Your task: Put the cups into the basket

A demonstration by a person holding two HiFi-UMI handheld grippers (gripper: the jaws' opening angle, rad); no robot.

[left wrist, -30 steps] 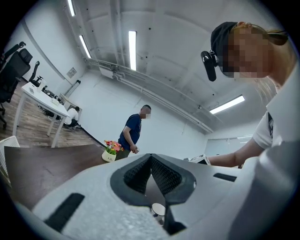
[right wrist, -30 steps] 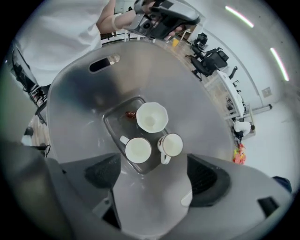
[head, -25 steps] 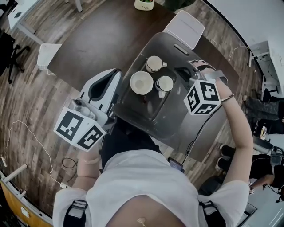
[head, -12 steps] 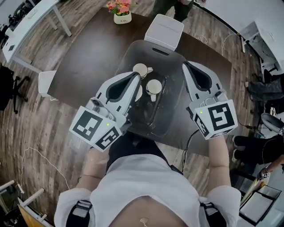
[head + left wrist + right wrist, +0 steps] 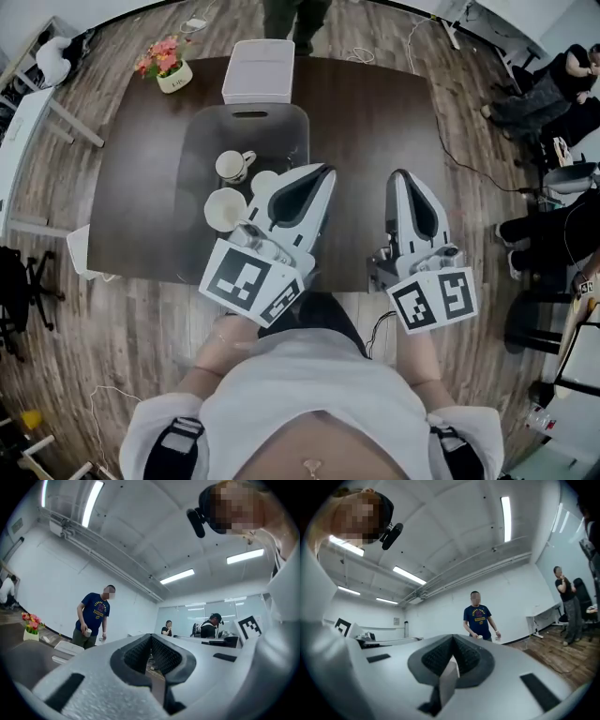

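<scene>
Three white cups (image 5: pixel 226 209) stand upright inside the grey basket (image 5: pixel 281 131).

- The basket (image 5: pixel 281 122) stands on the left half of the bench (image 5: pixel 375 112).
- Three cups sit in it: a handled cup (image 5: pixel 232 166) farthest, a wide cup (image 5: pixel 225 209) nearest, and a third cup (image 5: pixel 262 181) to their right.
- A lidded box (image 5: pixel 258 70) stands just behind the basket, at the bench's far edge.
- A flower pot (image 5: pixel 169 70) is at the far left corner.
- The left hand-held gripper (image 5: pixel 323 171) is over the basket's near right part, partly covering the third cup.
- The right hand-held gripper (image 5: pixel 401 176) is over the bench to the right, apart from the basket.
</scene>
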